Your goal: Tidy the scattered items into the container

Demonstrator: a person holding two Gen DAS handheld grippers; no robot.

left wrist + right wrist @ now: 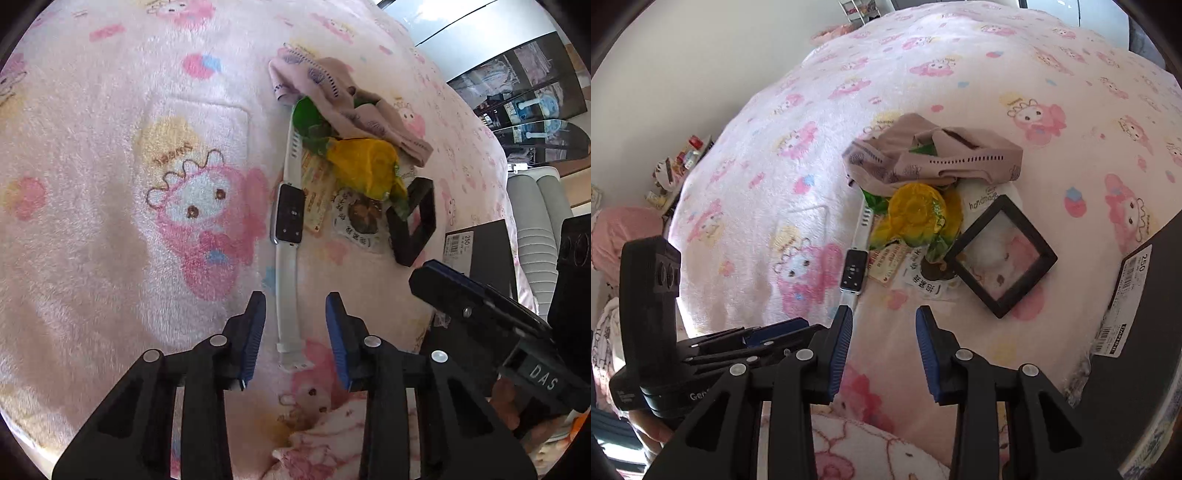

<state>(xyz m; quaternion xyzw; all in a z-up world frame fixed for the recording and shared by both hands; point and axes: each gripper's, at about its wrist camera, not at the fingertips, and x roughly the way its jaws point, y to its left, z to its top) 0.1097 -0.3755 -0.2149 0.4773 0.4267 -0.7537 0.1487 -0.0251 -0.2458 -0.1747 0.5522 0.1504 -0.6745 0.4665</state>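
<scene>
A heap of items lies on the pink blanket: a white-strapped smartwatch (287,221) (853,271), a beige cloth (340,96) (934,157), a yellow-green wrapper (365,166) (916,218), snack packets (356,218) (923,277) and a black square frame (412,221) (1001,256). My left gripper (295,339) is open, its fingers straddling the watch strap's near end. My right gripper (882,347) is open and empty, short of the heap. A dark box (480,251) (1145,295) with a barcode label sits at the right.
The blanket (110,184) (960,74) covers a bed. The right gripper's body shows in the left wrist view (480,314); the left one shows in the right wrist view (701,350). A shelf of small things (679,162) stands by the wall at left.
</scene>
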